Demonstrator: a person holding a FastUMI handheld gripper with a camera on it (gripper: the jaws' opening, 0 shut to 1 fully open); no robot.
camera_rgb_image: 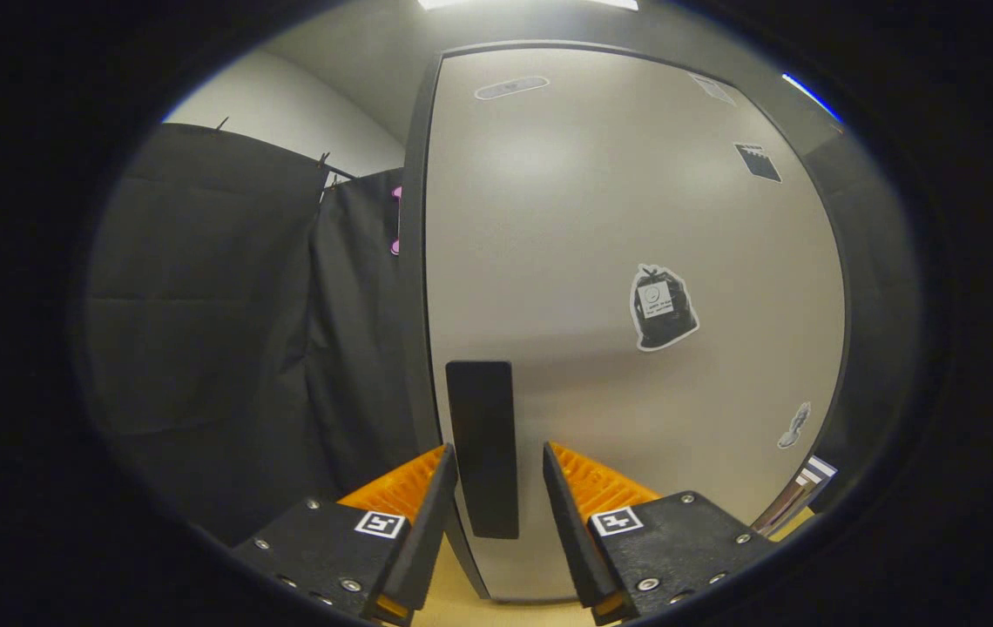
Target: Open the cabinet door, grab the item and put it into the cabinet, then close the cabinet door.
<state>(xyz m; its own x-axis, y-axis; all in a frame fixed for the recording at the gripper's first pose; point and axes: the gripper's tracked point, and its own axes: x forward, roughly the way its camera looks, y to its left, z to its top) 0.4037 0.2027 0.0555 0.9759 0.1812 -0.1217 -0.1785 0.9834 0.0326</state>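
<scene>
A light wooden surface (449, 601) shows below the fingers. The grey cabinet (618, 261) stands directly on it, upright, its door shut against the frame.

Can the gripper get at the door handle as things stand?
Probably yes. The gripper is open with its fingers either side of the dark handle on the shut cabinet door; nothing lies between them. How close the fingers are to it can't be told.

the hand-held gripper (499, 461) has two wedge-shaped fingers (427, 509) with ribbed inner faces. each rises from a flat black block studded with small silver screws, and each block carries a square black-and-white marker tag near its inner edge.
</scene>
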